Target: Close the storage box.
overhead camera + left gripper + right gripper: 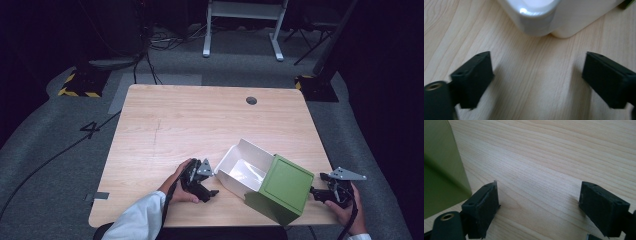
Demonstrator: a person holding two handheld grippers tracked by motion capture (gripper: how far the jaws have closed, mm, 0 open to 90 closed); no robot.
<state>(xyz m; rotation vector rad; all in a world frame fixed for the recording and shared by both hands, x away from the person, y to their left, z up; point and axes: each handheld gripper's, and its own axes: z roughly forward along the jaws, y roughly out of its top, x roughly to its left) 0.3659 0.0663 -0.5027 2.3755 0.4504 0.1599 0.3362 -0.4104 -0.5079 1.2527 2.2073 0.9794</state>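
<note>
White open-topped bin (243, 168) with a green hinged lid (283, 184), set on the near right part of a pale wood-grain table (190, 120). The bin lies diagonally, its long axis running from the far left toward the near right; the lid stands raised at the near-right end, its flat face tilted up and its lower edge close to the table's front edge. The bin's walls are smooth, glossy and thin, probably moulded plastic, with rounded corners, seen in the left gripper view as a curved white corner (541, 22) catching a highlight. The lid is matt, flat-panelled and square-edged; in the right gripper view its green side (441, 167) rises at the left.

The bin sits between the two tools. The left gripper (202, 181) rests just beside the bin's near-left wall, apart from it, held by the left hand (181, 187); its jaws stand wide apart over bare wood with nothing between them, the bin's corner just ahead of them. The right gripper (334, 190), held by the right hand (348, 212) at the table's right front corner, lies just beside the lid's outer edge; its jaws are likewise spread and empty. Judged from this layout, the right gripper is nearer the lid, the left nearer the bin body, so a lid move would likely fall to the right.
</note>
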